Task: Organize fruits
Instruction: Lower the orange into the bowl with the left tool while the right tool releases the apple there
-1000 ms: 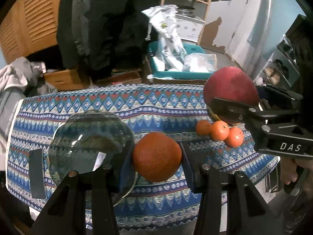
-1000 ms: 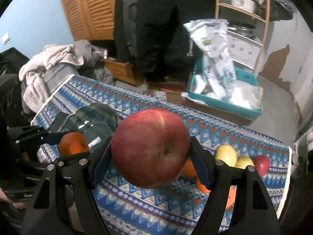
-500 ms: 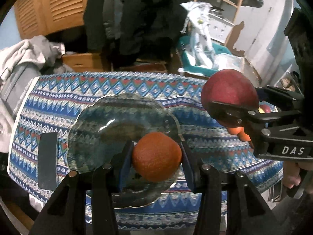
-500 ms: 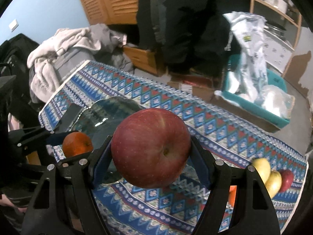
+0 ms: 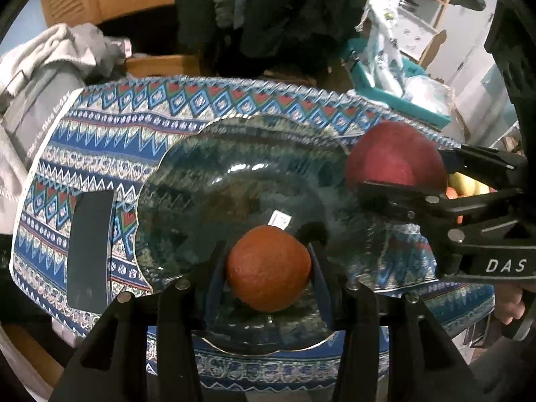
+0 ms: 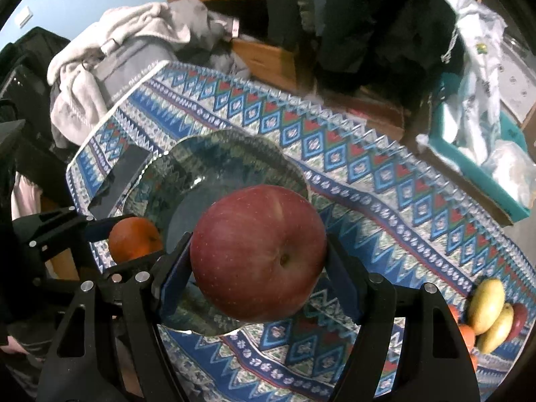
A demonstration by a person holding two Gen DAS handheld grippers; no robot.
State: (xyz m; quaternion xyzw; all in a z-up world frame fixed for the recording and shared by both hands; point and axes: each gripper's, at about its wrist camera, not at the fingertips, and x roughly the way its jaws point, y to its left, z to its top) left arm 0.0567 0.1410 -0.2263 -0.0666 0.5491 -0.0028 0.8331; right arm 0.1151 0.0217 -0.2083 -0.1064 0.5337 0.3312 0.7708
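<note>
Dark strip: a flat black object (image 5: 88, 251) lies on the patterned tablecloth (image 5: 100, 140), just left of the dish; what it is cannot be told.
Glass plate: a scalloped, dark-tinted glass plate (image 5: 207, 174) sits near the cloth's left end, with a small white label showing through its middle. No fruit rests in it yet.
Left gripper: the left gripper (image 5: 268, 268) is clamped on an orange (image 5: 268, 268), its pads pressed to both sides of the fruit, held above the near part of the plate and not set down.
Right gripper: the right gripper (image 6: 258, 258) is clamped on a large red apple (image 6: 258, 258), fingers tight against its flanks, poised over the plate's right side, beside the orange.
Remaining pile: at the cloth's far right end, two yellow-green mangoes (image 6: 489, 311), a red fruit (image 6: 517, 318) and small oranges (image 6: 467, 333) lie touching in a heap.
Progress: early, by the look of it. Two fruits are carried to the plate but not released, and the heap on the right waits to be moved.
Background bin: a teal bin (image 6: 475, 167) beyond the table holds white plastic bags, no part of the sorting as far as can be seen.
</note>
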